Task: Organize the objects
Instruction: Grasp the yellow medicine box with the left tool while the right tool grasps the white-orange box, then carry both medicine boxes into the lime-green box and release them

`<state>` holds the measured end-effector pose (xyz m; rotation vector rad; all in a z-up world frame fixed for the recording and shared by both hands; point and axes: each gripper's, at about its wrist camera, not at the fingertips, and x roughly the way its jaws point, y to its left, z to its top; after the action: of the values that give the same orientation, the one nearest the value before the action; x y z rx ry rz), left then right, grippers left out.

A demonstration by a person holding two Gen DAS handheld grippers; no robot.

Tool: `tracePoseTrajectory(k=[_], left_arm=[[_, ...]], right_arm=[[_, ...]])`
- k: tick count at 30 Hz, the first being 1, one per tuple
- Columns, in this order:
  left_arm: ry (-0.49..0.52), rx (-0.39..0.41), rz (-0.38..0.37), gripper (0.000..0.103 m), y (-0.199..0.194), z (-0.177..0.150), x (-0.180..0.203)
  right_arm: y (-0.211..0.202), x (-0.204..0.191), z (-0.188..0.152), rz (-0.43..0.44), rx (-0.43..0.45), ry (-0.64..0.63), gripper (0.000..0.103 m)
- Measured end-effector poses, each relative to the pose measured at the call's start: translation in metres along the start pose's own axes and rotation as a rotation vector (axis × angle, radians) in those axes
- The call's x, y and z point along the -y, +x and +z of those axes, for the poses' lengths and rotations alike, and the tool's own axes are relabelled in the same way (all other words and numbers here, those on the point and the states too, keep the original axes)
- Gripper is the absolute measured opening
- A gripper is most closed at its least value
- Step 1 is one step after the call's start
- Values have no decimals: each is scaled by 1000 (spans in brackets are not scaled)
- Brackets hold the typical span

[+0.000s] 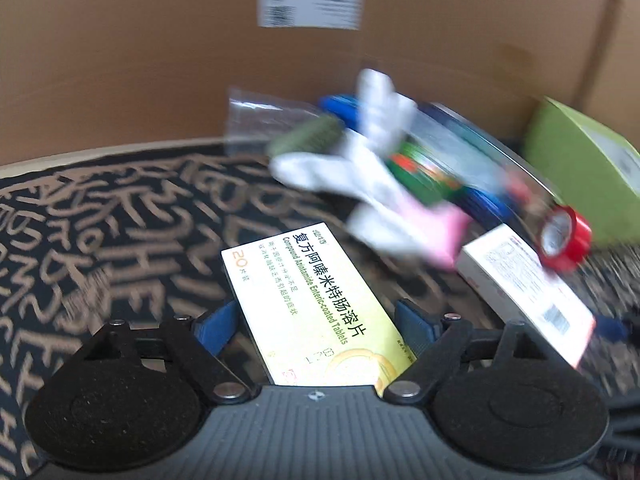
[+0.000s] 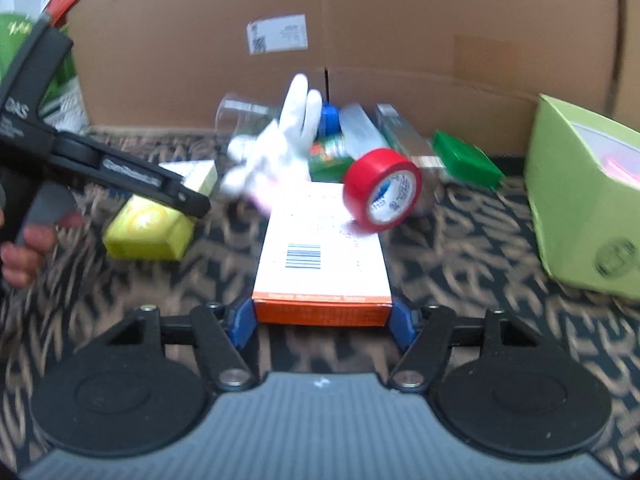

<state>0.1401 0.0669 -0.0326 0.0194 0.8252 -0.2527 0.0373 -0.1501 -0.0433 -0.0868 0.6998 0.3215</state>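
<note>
My left gripper (image 1: 316, 320) was clamped on a pale yellow cardboard tablet box with green and black print (image 1: 312, 304), one blue pad against each long side, and the box ran away from me between the jaws. My right gripper (image 2: 322, 316) was closed the same way on a white cardboard medicine box with an orange end and a barcode (image 2: 322, 248), its near end squeezed between the pads. A red roll of tape (image 2: 382, 192) stood tilted at that box's far right corner; I could not tell whether it rested on the box or just behind it.

To the right stood an open lime-green cardboard carton (image 2: 576, 208), and something pink (image 2: 618, 170) showed inside it, too blurred to name.

Beyond both boxes lay a loose heap: a white fabric glove with a pink cuff (image 2: 280, 148), a clear plastic bag (image 1: 256, 120), a blue cap (image 2: 330, 116) and a flat dark green packet (image 2: 466, 158).

Everything sat on a black cloth with tan scribbled lettering (image 1: 100, 232). Behind it rose a brown corrugated cardboard wall (image 2: 400, 20) bearing a white printed label (image 2: 278, 34). In the right view, a person's fingers (image 2: 24, 252) curled around the left tool's handle.
</note>
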Motion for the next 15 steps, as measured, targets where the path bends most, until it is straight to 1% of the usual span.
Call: tracePoseTrajectory(k=[2,5,6,8,10,12,15], left_arm=[[50,-7,-51,88,-9,-14,16],[133,-12,-134,88,-23,-36,47],[168,-8,-146,88,-28,-42,57],[227,-16,-127,88,-30,-50,70],[257,-10,-76,89,-28,-55,75],[248,-13,-54,89,-30,-55,74],[212,-25,-70,89,-32,-55,67]], right_arm=[[-23,3,-14,-5,-11,-1,66],[-50,7,-34,27,-40,5,66],[-58,8,-39,29,-46,-1,67],[-68,7,-45,-2,-47,-20,81],[-71,5,-45,-37,-38,-43,82],[-70,5,-42,-34,-28,-39,82],[-59,5,-33,9,-15,-27,84]])
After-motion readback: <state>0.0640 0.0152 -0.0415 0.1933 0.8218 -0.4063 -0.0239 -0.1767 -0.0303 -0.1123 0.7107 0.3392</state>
